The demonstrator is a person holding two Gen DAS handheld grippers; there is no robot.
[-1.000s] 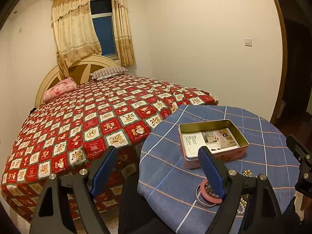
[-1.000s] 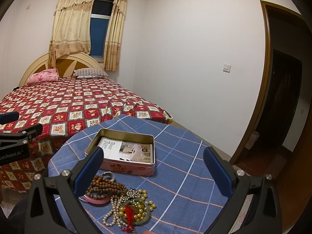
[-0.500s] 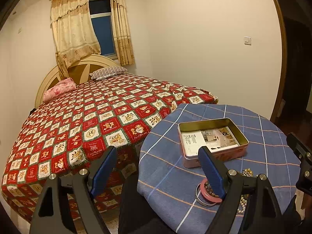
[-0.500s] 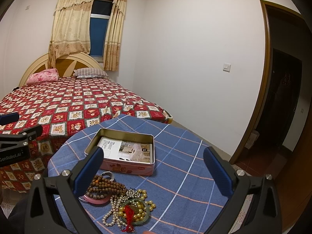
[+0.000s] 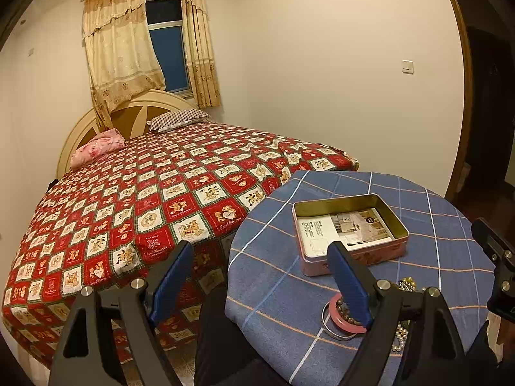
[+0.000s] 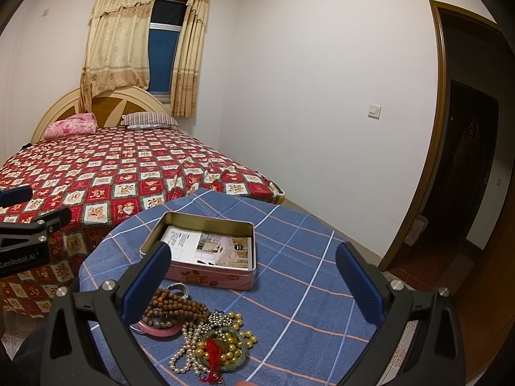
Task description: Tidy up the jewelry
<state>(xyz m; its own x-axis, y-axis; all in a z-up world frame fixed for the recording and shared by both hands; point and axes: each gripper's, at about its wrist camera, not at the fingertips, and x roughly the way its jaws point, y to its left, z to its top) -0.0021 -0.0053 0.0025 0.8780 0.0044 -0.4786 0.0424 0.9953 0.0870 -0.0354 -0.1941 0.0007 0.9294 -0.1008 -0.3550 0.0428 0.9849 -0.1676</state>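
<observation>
We hold both grippers above the near edge of a round table covered with a blue checked cloth (image 6: 289, 289). Our left gripper (image 5: 260, 276) has its jaws spread wide and carries nothing; it hangs over the left rim of the table. Our right gripper (image 6: 254, 283) is also wide apart and empty.

The jewelry lies in one heap on the cloth, near us. We see a brown wooden bead bracelet (image 6: 177, 305) that rests partly on a pink bangle (image 6: 161, 329), and a thin silver ring (image 6: 178, 288) is just behind them. Beside them, to the right, a white pearl strand (image 6: 183, 353) is tangled with gold beads (image 6: 238, 341), and a green bangle with a red knot (image 6: 212, 350) lies on top.

Behind the heap stands an open pink tin box (image 6: 209, 276), close to it. Inside the box a printed card (image 6: 209, 249) lies flat. A bed with a red checked cover (image 6: 96, 173) stands behind the table.
</observation>
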